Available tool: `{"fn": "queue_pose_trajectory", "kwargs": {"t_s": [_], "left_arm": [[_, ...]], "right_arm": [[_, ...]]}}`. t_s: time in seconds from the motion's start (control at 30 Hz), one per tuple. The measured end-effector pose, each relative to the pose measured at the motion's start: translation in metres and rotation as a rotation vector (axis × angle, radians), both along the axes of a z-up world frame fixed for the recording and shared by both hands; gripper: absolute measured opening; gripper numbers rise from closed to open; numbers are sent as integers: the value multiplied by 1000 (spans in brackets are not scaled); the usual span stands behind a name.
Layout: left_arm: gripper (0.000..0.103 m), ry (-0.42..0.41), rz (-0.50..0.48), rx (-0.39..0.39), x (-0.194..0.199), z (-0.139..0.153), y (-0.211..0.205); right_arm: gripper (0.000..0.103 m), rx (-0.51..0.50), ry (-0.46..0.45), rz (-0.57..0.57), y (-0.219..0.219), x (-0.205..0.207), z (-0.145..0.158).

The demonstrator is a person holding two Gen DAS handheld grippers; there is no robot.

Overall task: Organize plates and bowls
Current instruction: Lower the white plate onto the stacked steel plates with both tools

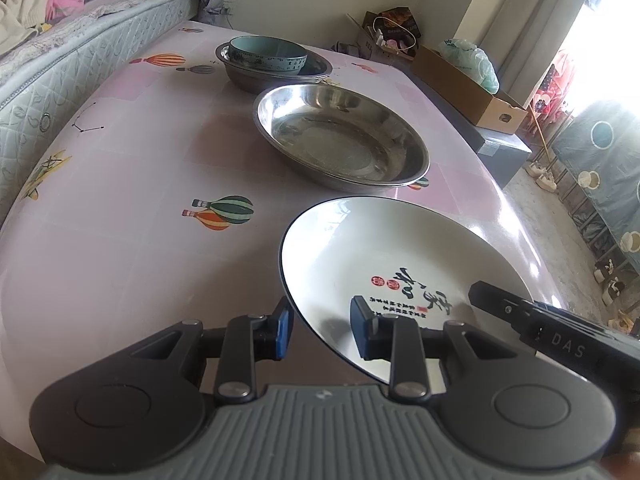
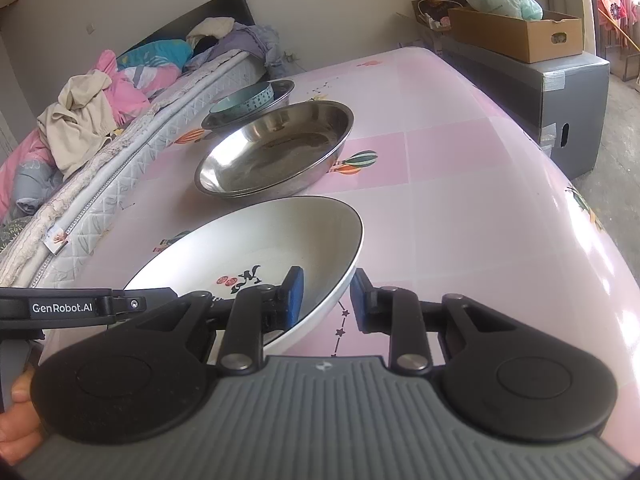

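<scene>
A white ceramic plate (image 1: 384,276) with a thin dark rim is held above a pink table (image 1: 120,272) by two handheld grippers, one on each side. The plate is shallow and glossy, and black brush-style characters with small red seals are printed on its inner face (the writing is too small to be read). In the left wrist view, the left gripper (image 1: 320,332) is seen with its blue-padded fingers (image 1: 283,330) closed over the plate's near-left rim, one pad under the outside and one on the inner face — the rim is pinched between them. In the right wrist view, the right gripper (image 2: 326,294) is clamped in the same way on the plate's right rim, one pad inside, one outside, and the plate is tilted, its far edge raised off the tablecloth. Part of a hand (image 2: 16,424) is seen at the lower left edge of that view. Beyond the plate, a wide stainless steel dish (image 1: 340,136) rests on the table, empty and reflective. Farther back, a second steel dish (image 1: 276,68) is set just behind it — a teal bowl (image 1: 268,54) with a patterned band sits inside it. The tablecloth is printed with hot-air balloons. A mattress piled with clothes (image 2: 100,92) lies along one side of the table, and a cardboard box (image 2: 520,32) is seen on a dark crate past the far corner.
</scene>
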State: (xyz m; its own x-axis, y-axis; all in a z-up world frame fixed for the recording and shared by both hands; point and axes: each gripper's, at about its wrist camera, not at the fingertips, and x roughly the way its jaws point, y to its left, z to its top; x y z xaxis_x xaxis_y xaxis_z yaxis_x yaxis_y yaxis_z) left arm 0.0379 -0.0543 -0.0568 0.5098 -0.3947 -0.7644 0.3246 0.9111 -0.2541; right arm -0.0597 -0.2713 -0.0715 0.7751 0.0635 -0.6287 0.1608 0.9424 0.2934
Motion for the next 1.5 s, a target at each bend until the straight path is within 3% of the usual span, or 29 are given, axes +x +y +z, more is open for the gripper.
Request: {"fn": "queue_pose_trajectory", "kwargs": {"t_s": [0.93, 1.23, 1.5], "left_arm": [[31, -32, -17, -22, -20, 10, 11], [31, -69, -5, -33, -28, 24, 18], [31, -122, 10, -40, -6, 39, 10]], "right_arm": [[25, -56, -51, 32, 11, -21, 13], [25, -84, -121, 45, 17, -34, 27], [25, -89, -173, 50, 9, -12, 41]]}}
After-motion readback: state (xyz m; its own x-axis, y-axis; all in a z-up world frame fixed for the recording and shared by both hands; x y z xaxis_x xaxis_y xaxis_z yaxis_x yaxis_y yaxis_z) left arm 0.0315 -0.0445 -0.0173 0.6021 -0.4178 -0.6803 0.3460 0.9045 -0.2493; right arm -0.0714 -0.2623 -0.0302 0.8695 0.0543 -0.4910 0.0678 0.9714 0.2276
